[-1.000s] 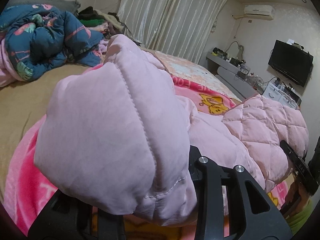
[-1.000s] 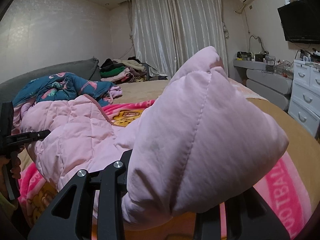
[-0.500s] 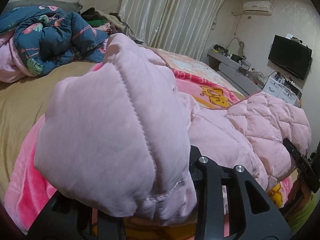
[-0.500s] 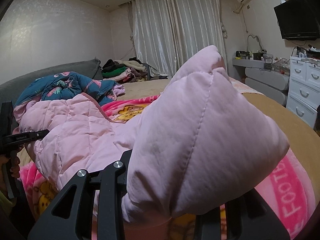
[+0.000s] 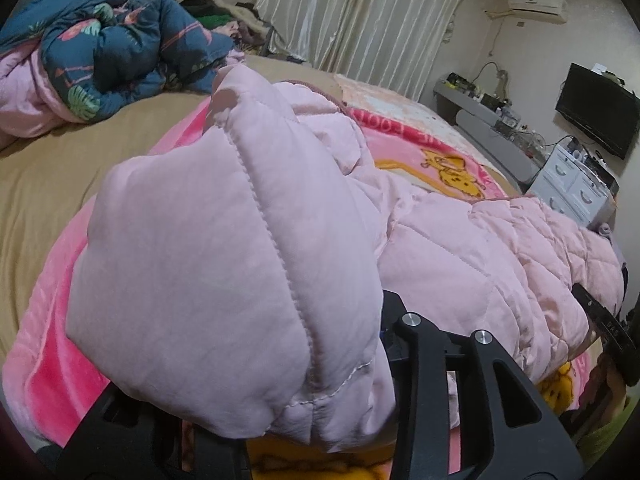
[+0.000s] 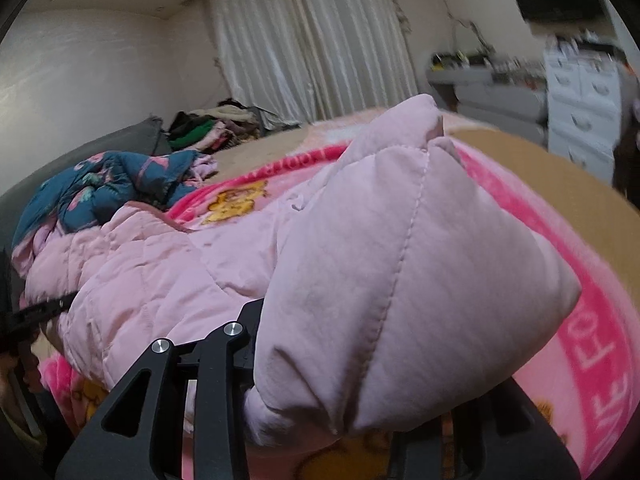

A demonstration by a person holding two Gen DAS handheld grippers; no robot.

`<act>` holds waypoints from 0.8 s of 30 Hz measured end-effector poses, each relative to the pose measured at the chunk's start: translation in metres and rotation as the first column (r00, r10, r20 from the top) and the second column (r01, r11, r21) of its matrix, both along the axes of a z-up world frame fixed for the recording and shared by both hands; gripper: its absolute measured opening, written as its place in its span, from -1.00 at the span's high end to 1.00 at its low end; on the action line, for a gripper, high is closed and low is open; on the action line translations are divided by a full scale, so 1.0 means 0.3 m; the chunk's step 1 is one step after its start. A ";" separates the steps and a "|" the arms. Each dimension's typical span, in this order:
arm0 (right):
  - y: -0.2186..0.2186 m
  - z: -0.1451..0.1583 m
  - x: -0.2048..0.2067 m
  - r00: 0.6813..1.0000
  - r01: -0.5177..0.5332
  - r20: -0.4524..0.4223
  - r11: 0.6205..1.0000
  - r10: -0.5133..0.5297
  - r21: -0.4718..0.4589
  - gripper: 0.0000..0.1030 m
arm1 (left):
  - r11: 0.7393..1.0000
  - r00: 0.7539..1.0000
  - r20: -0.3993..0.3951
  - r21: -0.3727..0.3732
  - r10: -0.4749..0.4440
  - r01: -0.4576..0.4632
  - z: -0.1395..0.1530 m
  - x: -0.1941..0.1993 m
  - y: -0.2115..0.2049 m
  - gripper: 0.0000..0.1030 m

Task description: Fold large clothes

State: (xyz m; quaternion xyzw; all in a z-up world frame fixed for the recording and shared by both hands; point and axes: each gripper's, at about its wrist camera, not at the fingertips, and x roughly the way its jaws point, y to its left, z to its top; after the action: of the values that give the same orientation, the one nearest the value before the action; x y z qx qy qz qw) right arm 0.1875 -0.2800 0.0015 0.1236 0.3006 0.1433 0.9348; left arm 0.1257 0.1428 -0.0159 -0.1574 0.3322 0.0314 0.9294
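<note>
While the jacket (image 5: pixel 460 248) is lying ahead on the bed (image 5: pixel 48 168), both grippers' fingers (image 5: pixel 460 364) (image 6: pixel 192 380) are pinching its puffy corners.

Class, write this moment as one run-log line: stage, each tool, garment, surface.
stage: mid-fold | left tool: clamped on pink quilted jacket | right tool: clamped on jacket | surface: pink cartoon blanket
</note>
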 end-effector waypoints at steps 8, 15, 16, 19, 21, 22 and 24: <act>-0.029 -0.078 0.065 0.985 0.079 -0.157 0.995 -0.068 0.066 0.16 | 1.000 0.999 -0.030 0.000 0.012 -0.012 -0.034 0.010 -0.006 0.39; 0.012 -0.078 0.059 0.981 0.095 -0.165 0.995 -0.098 -0.027 0.03 | 1.000 0.999 -0.040 0.001 0.017 -0.017 -0.034 0.009 -0.016 0.38; 0.008 -0.080 0.057 0.981 0.097 -0.167 0.995 -0.100 -0.026 0.00 | 1.000 0.999 -0.043 -0.002 0.019 -0.019 -0.034 0.009 -0.015 0.38; -0.010 -0.078 0.044 0.976 0.114 -0.184 0.993 -0.115 -0.015 -0.19 | 1.000 0.999 -0.046 -0.008 0.018 -0.018 -0.035 0.004 -0.014 0.37; -0.041 -0.084 0.025 0.973 0.127 -0.197 0.992 -0.120 0.025 -0.38 | 1.000 0.999 -0.045 -0.011 0.016 -0.017 -0.035 0.003 -0.012 0.37; -0.063 -0.092 0.011 0.970 0.139 -0.210 0.988 -0.123 0.063 -0.43 | 1.000 0.999 -0.045 -0.012 0.015 -0.016 -0.038 0.002 -0.010 0.37; -0.103 -0.105 -0.006 0.964 0.161 -0.229 0.981 -0.134 0.107 -0.50 | 1.000 0.999 -0.045 -0.019 0.010 -0.011 -0.040 -0.001 -0.007 0.35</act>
State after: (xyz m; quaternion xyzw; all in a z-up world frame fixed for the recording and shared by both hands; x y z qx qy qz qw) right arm 0.1856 -0.3108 -0.0299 0.2190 0.3830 0.0770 0.8941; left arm 0.1254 0.1407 -0.0279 -0.1672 0.3523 0.0365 0.9201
